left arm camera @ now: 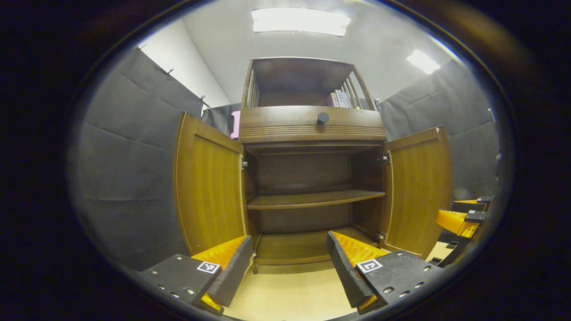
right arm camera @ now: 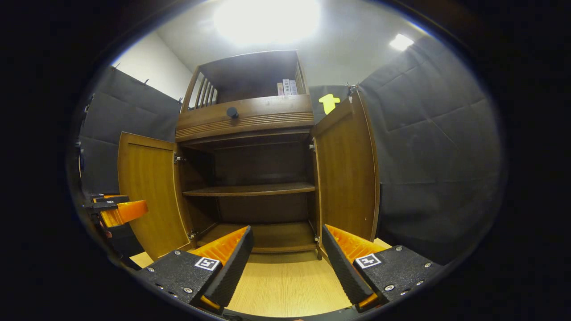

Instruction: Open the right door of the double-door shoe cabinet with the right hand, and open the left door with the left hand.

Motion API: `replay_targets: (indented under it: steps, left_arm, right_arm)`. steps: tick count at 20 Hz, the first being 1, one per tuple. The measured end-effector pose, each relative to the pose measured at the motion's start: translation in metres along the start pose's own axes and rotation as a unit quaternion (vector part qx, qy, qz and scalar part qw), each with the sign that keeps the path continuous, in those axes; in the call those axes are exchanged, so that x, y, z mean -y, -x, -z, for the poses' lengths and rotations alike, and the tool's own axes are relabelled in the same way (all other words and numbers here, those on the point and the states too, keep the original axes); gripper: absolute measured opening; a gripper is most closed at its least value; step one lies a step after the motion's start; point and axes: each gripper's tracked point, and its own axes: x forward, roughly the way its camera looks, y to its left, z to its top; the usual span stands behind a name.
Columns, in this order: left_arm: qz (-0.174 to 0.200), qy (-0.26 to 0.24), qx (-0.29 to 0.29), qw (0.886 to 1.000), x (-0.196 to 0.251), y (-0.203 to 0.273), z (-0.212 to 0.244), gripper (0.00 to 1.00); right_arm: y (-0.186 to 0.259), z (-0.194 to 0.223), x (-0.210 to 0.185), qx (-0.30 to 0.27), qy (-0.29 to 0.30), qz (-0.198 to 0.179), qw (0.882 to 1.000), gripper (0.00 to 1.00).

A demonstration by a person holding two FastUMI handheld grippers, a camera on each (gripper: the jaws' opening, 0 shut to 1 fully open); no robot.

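The brown wooden shoe cabinet (left arm camera: 312,129) stands ahead with both doors swung wide. In the left gripper view its left door (left arm camera: 207,183) and right door (left arm camera: 419,187) flank a bare inner shelf (left arm camera: 312,199). My left gripper (left arm camera: 290,263) is open, apart from the cabinet, with nothing between its fingers. At that view's right edge is the right gripper (left arm camera: 464,218). In the right gripper view the left door (right arm camera: 147,191), right door (right arm camera: 345,174) and shelf (right arm camera: 250,190) face my open, empty right gripper (right arm camera: 287,261). The left gripper (right arm camera: 118,209) sits at the left edge there.
A drawer with a round dark knob (left arm camera: 323,117) tops the doors, and an open railed shelf above it holds a few books (left arm camera: 341,98). Black cloth walls (left arm camera: 129,178) close in both sides. Light wooden floor (left arm camera: 290,290) lies before the cabinet.
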Motion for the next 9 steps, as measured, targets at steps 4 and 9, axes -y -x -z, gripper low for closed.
replay_targets:
  steps: [4, 9]
  left_arm:
    - [-0.004, -0.001, -0.005, 1.000, -0.0056, 0.0000, 0.0013, 1.00]
    - [-0.010, -0.003, -0.008, 1.000, -0.0109, -0.0004, 0.0035, 0.99]
  right_arm:
    - [0.0002, -0.0004, -0.0007, 0.001, 0.003, -0.001, 1.000, 0.94]
    - [0.0006, 0.0001, -0.0016, 0.000, 0.004, -0.001, 1.000, 0.94]
